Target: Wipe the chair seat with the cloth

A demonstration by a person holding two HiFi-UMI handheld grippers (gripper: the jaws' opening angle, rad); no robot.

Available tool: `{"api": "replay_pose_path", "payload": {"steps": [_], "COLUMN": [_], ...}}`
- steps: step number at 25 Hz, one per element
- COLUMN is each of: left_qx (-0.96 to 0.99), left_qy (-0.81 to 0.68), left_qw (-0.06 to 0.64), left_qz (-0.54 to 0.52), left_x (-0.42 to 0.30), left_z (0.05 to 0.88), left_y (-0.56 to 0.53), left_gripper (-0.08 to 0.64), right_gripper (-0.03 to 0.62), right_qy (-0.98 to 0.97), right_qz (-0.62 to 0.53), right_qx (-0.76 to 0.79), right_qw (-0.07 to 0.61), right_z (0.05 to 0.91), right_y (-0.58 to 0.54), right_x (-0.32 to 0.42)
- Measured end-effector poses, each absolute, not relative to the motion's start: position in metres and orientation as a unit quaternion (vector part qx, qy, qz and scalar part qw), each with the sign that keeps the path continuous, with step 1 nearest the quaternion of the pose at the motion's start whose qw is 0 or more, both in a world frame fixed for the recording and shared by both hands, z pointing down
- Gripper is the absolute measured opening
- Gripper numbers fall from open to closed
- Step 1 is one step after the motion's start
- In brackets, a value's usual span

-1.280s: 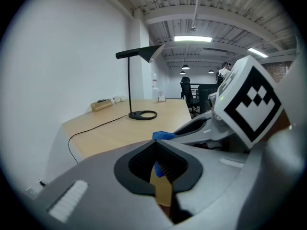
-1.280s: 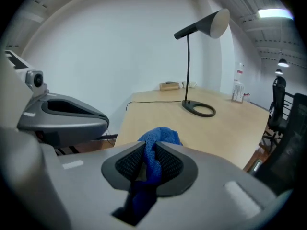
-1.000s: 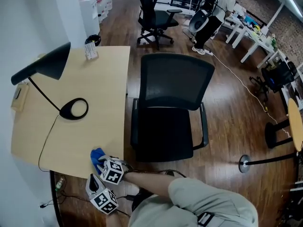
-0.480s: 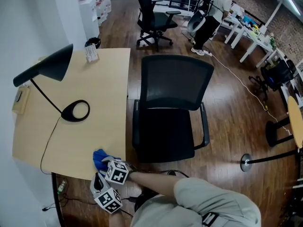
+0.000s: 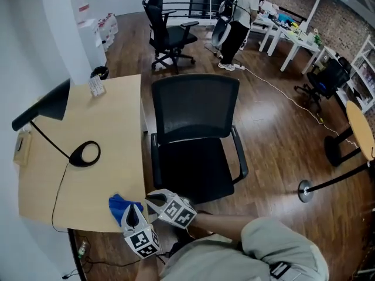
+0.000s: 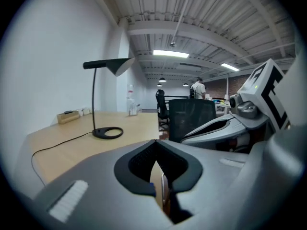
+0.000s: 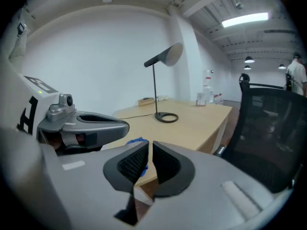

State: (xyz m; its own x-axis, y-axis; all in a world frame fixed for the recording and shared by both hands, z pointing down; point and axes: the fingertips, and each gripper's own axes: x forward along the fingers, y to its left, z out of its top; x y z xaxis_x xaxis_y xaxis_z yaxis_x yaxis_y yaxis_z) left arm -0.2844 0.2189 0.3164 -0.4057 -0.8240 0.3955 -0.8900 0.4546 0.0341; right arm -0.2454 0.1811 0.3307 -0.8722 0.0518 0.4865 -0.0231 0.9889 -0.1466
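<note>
Blue cloth (image 5: 119, 206) lies bunched at the near right corner of the pale wooden surface (image 5: 105, 127), not yet on the black chair seat (image 5: 196, 168), which sits just to the right, past the surface's edge. It is a crumpled heap, and I can make out no clear long axis. My left claw (image 5: 130, 211) is the nearer one. Its tip sits against the cloth's right side, jaws together with nothing visibly pinched at the tips, though a sliver of blue shows low by one pad. My right claw (image 5: 150, 197) hangs just right of the cloth, by the surface's edge, and points left towards it. Its jaws are closing to a narrow slit with nothing between them, the cloth lying a little beyond. I judge the pick-up not yet made, so the cloth must be taken from my left and carried right to the seat. Farther along the surface stands a black lamp (image 5: 82, 153).
</note>
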Motion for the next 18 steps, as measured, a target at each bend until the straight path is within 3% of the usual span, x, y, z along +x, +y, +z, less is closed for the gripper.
{"api": "replay_pose_path", "payload": {"steps": [2, 18], "left_qx": [0.546, 0.72], "left_qy": [-0.813, -0.671], "left_qw": [0.178, 0.157], "left_qz": [0.095, 0.085], "left_x": [-0.256, 0.04], "left_z": [0.31, 0.246], "left_y": [0.197, 0.123], "left_gripper": [0.005, 0.005], "right_gripper": [0.0, 0.0], "right_qy": [-0.968, -0.945], "right_qz": [0.076, 0.079], "right_qx": [0.03, 0.298], "right_qw": [0.237, 0.111], "right_z": [0.319, 0.219], "right_y": [0.162, 0.091], "right_x": [-0.214, 0.113]}}
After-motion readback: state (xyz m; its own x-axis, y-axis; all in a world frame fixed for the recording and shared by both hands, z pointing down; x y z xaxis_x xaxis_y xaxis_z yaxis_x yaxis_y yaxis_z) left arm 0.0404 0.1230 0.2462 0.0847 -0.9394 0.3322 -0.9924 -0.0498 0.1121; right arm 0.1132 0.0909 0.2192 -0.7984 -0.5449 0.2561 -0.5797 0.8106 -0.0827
